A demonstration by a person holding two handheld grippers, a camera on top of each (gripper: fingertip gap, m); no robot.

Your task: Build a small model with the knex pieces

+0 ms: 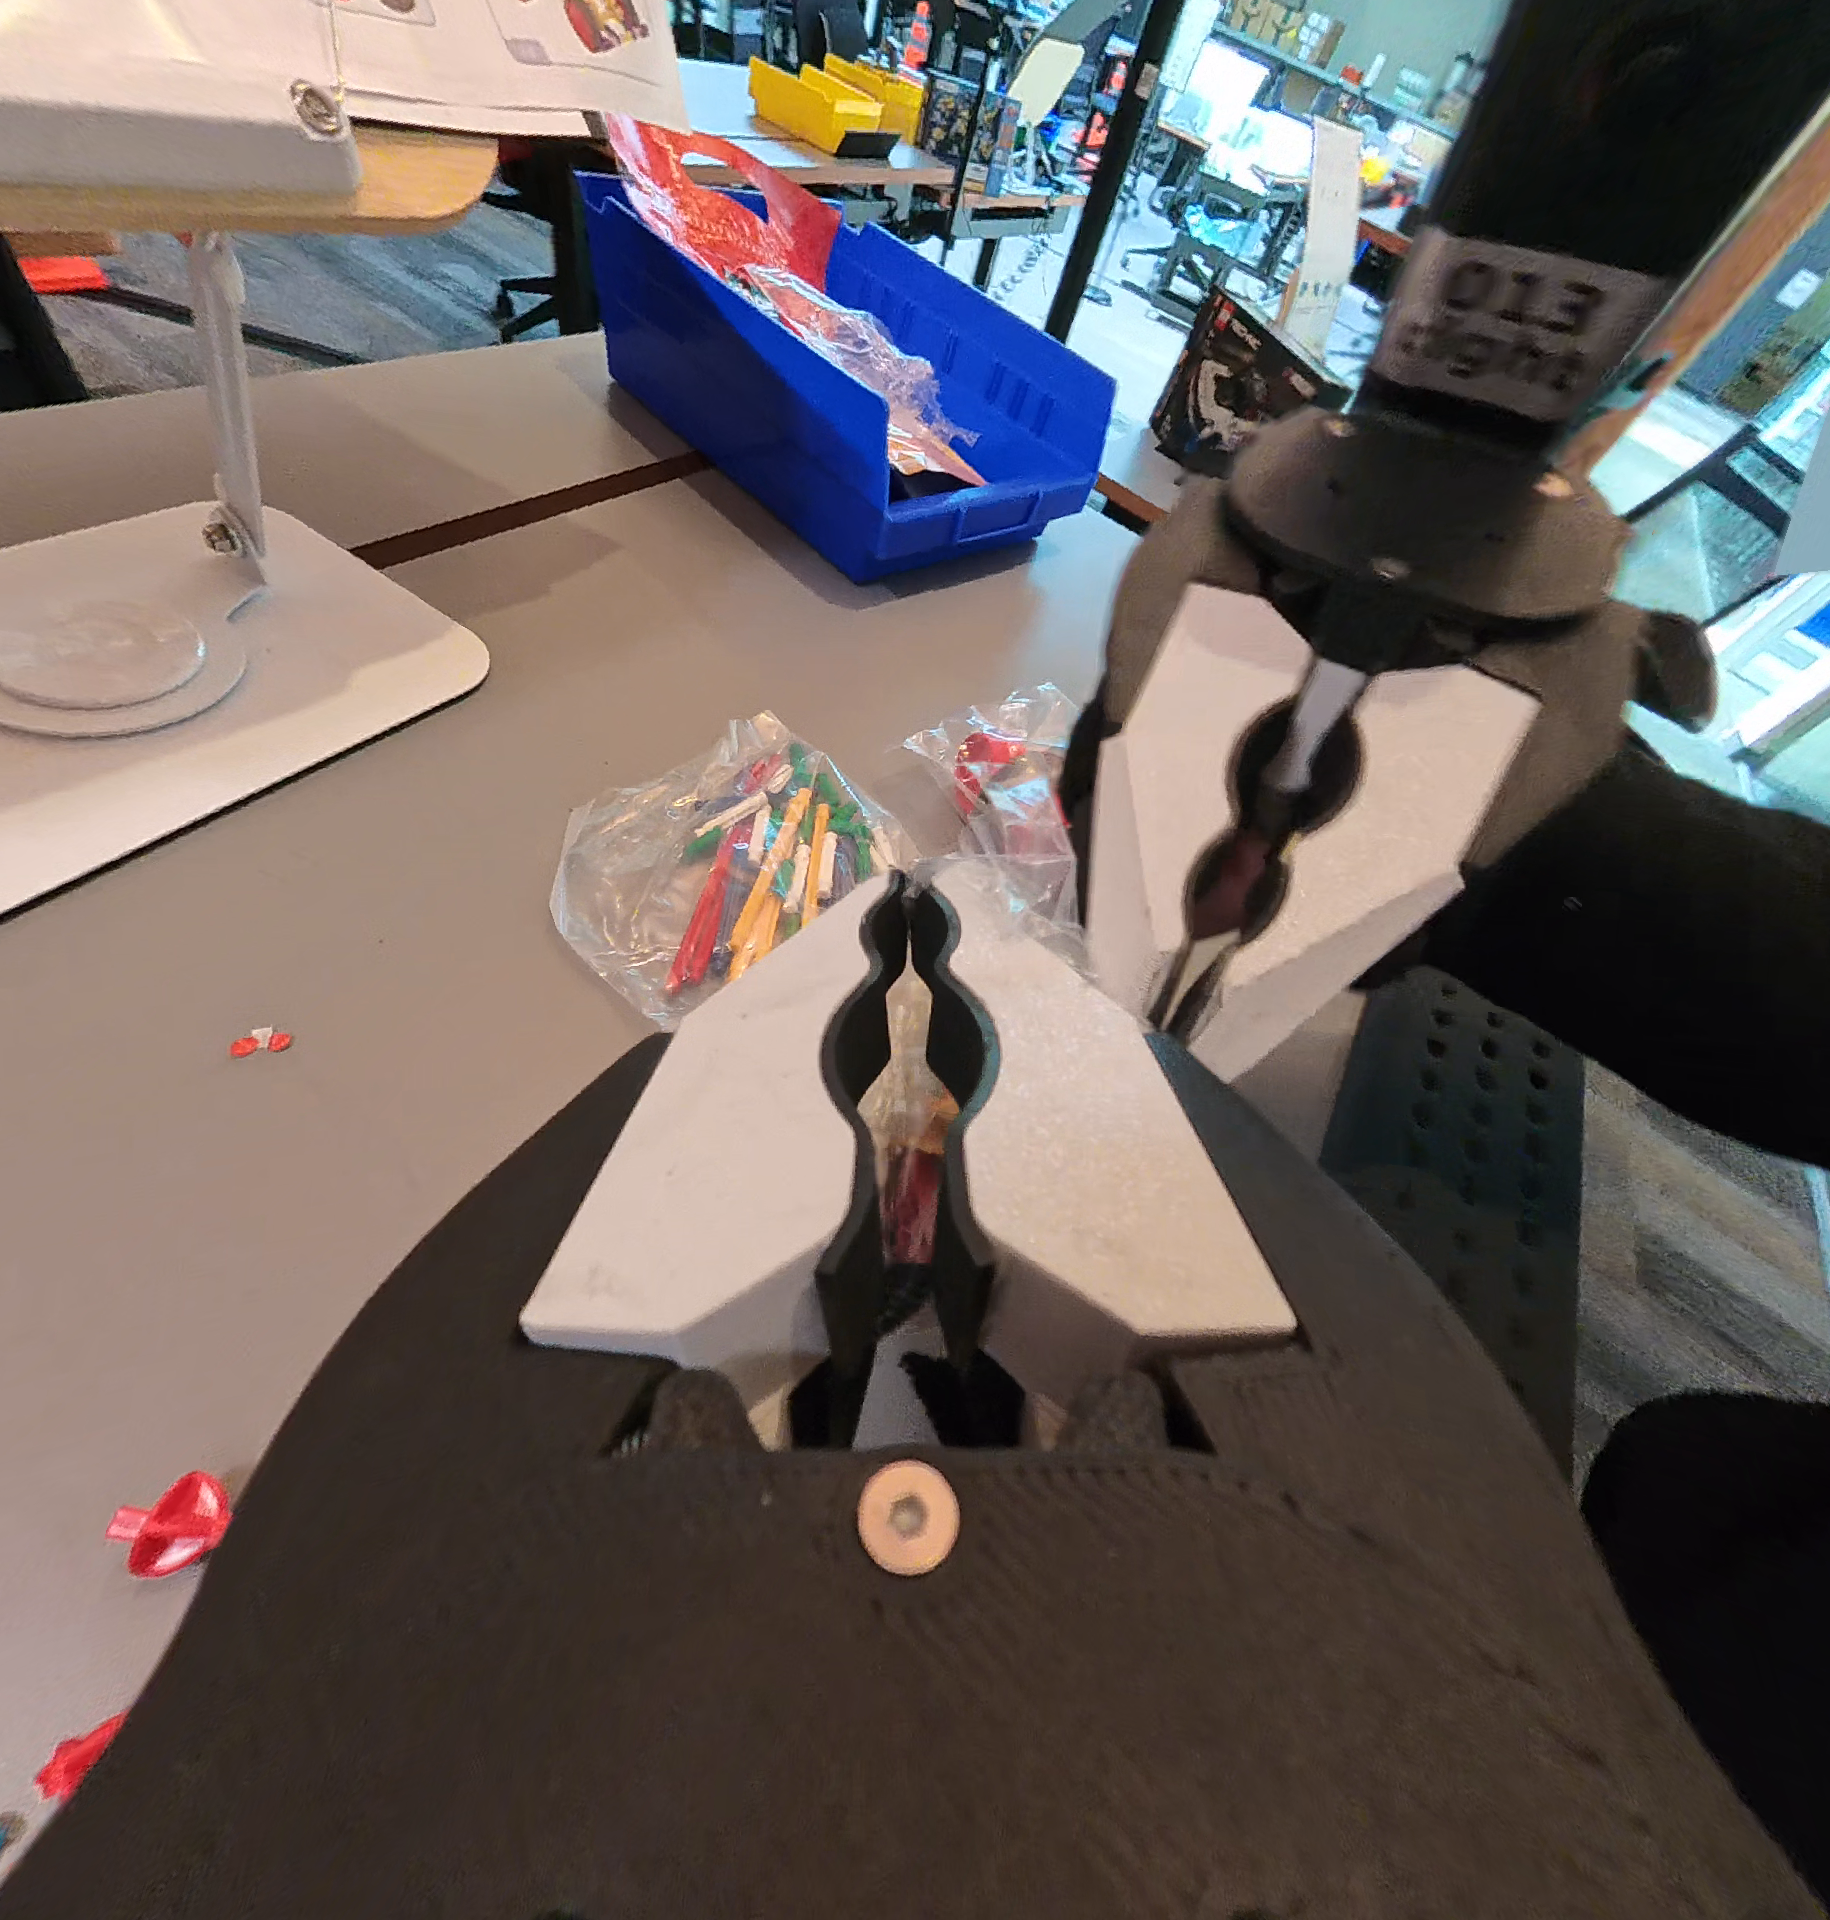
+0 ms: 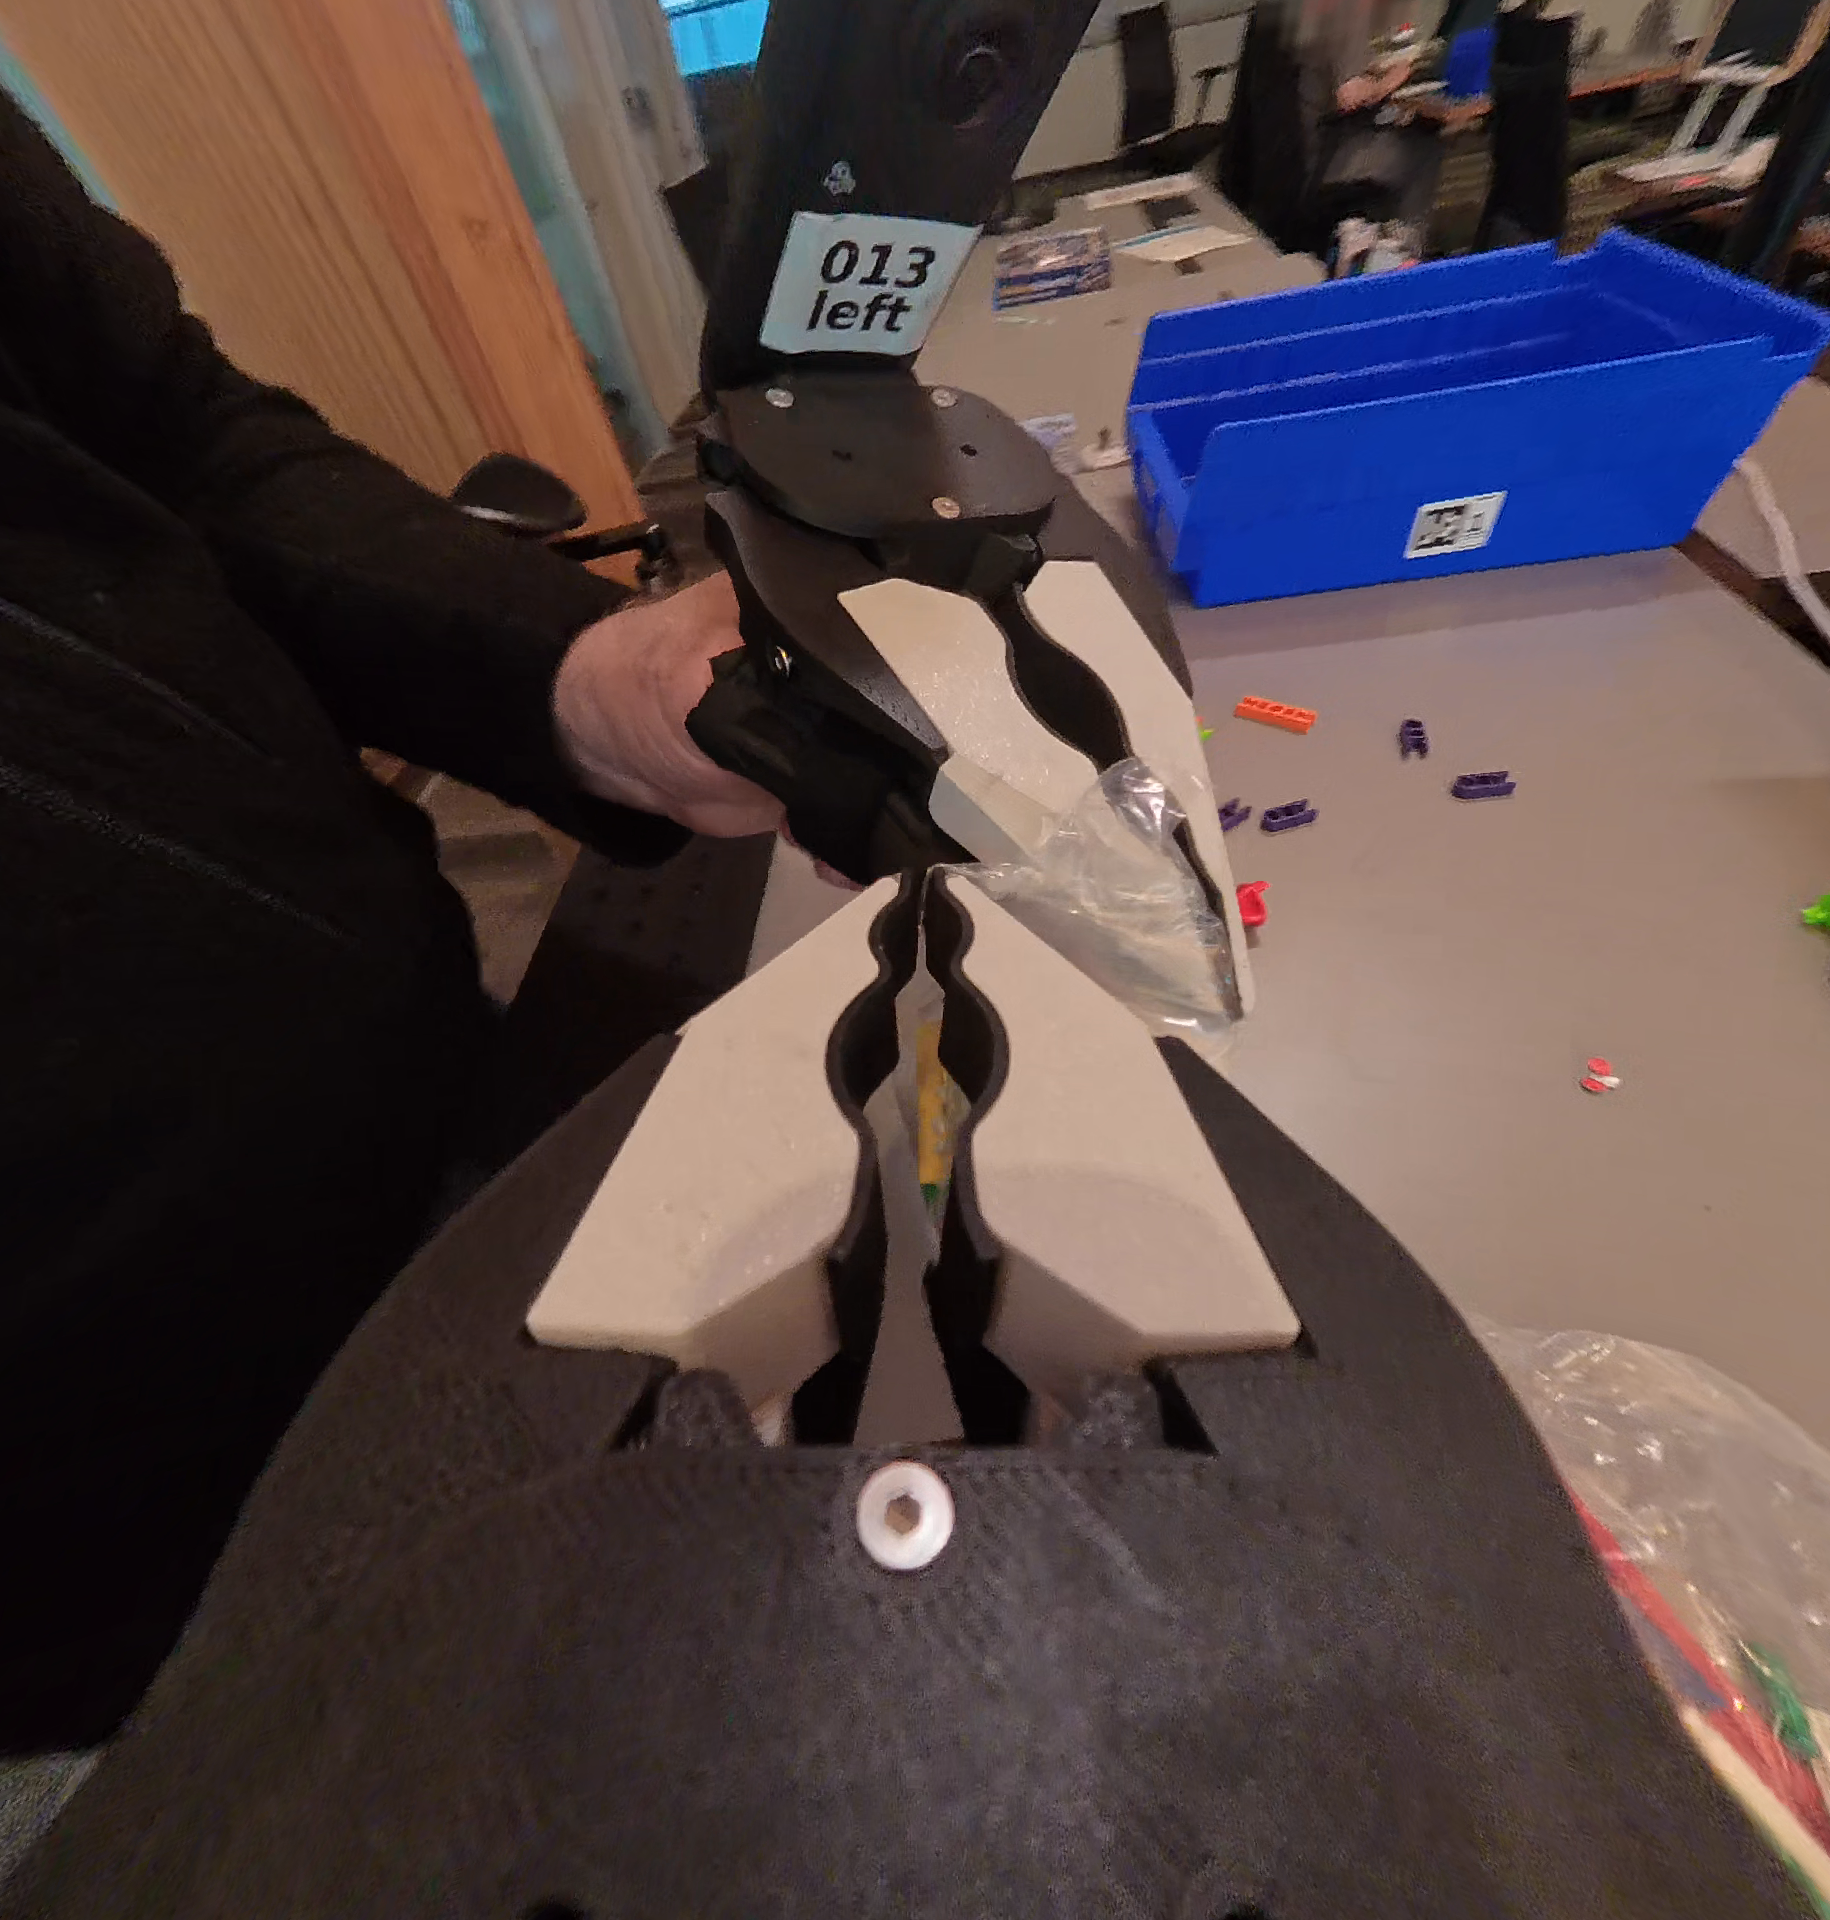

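Note:
My left gripper [image 1: 903,902] is shut on a small clear plastic bag [image 1: 1004,899]. Red and yellow pieces of the bag show through the gap between its fingers. My right gripper [image 1: 1179,1008] points down just to the right and is shut on the same bag. In the right wrist view my right gripper [image 2: 921,885] is shut, with yellow pieces showing in its gap. The left gripper [image 2: 1197,971] stands just beyond it, the crumpled clear bag [image 2: 1108,894] wrapped over its tips. A person's hand [image 2: 641,727] in a black sleeve holds it.
On the grey table [image 1: 475,1195] lie a clear bag of coloured sticks [image 1: 755,852], another bag with red pieces [image 1: 994,769], loose red pieces [image 1: 168,1522], a blue bin [image 1: 849,416] and a white stand base [image 1: 163,675]. Purple pieces [image 2: 1482,784], an orange brick [image 2: 1275,714] and a second blue bin [image 2: 1462,416] lie farther off. My right fingertips sit around 6 cm from my left ones.

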